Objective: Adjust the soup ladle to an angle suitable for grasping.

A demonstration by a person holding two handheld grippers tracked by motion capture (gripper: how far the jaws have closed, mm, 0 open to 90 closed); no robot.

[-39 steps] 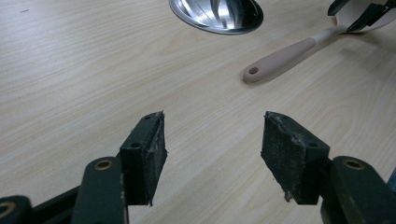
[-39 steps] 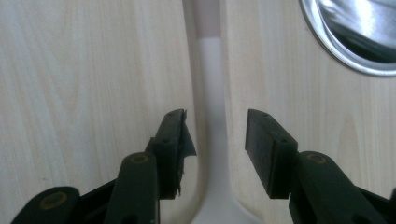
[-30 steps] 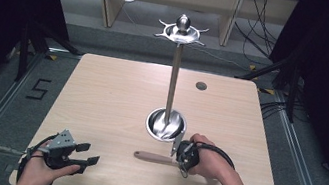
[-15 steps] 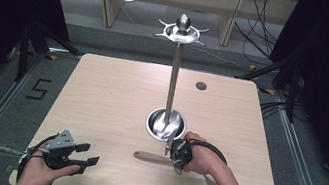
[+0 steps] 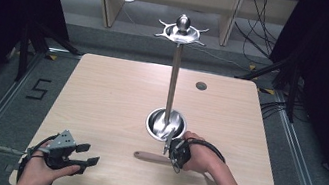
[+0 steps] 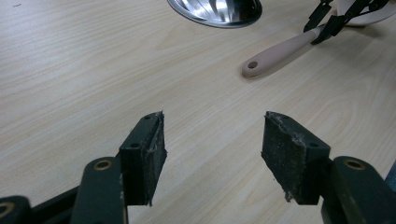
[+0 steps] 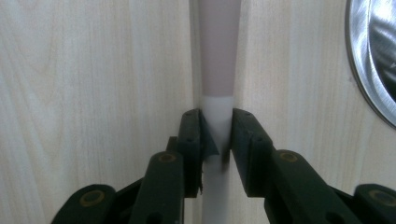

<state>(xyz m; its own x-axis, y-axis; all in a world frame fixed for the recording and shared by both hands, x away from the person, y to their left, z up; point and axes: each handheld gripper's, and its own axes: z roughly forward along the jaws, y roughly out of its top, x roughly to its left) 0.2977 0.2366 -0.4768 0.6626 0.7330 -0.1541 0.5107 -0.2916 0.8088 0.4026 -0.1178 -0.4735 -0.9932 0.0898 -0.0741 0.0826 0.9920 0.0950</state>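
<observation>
Spatula (image 7: 218, 70) neck clamped between right hand-held gripper (image 7: 217, 135) jaws, flat on table (image 5: 111, 94).

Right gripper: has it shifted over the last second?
Yes. The right gripper has slid left and toward the person, away from the steel bowl base, and now clamps the utensil.

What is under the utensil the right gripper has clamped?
Bare wooden table lies beneath the pink-handled utensil, which the right gripper holds at its white neck. The steel stand base sits beside it, not underneath. The utensil's head is hidden by the hand.
</observation>
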